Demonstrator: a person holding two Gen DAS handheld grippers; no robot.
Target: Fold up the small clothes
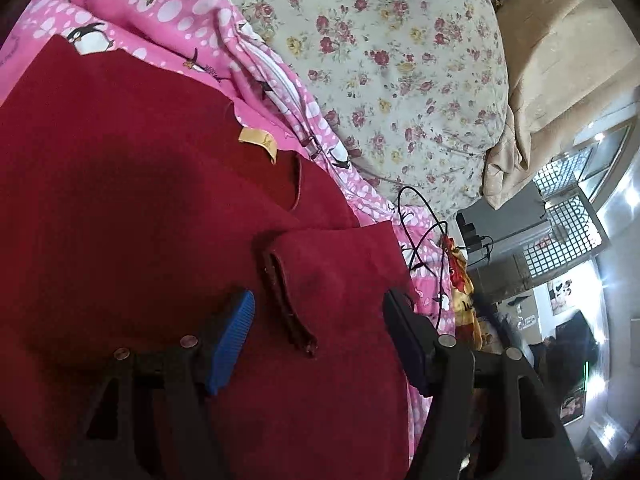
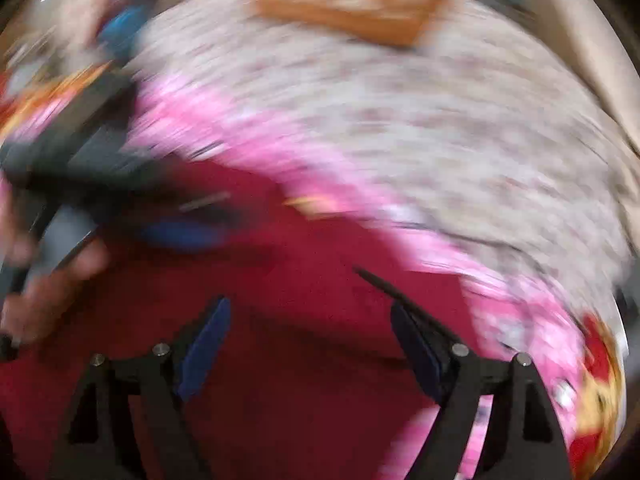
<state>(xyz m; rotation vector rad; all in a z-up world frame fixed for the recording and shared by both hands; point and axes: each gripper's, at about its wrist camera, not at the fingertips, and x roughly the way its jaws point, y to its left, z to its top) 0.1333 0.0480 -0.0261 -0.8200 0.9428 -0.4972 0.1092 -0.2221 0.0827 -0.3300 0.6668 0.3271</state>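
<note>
Your left tongs (image 1: pixel 320 312) and right tongs (image 2: pixel 308 328) both gape empty over the red garment (image 1: pixel 140 200) spread on the bed. Straddle the folded sleeve cuff (image 1: pixel 288 300) squarely, pinching both layers.

Left wrist view is sharp, evenly lit, with fisheye bending and glare at its right edge; right wrist view is smeared by heavy motion blur.

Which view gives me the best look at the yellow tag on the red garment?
Left wrist view: the yellow tag is sharp on the red garment beside the neckline. Right wrist view is motion-blurred, showing only a faint yellow-orange smear.
</note>
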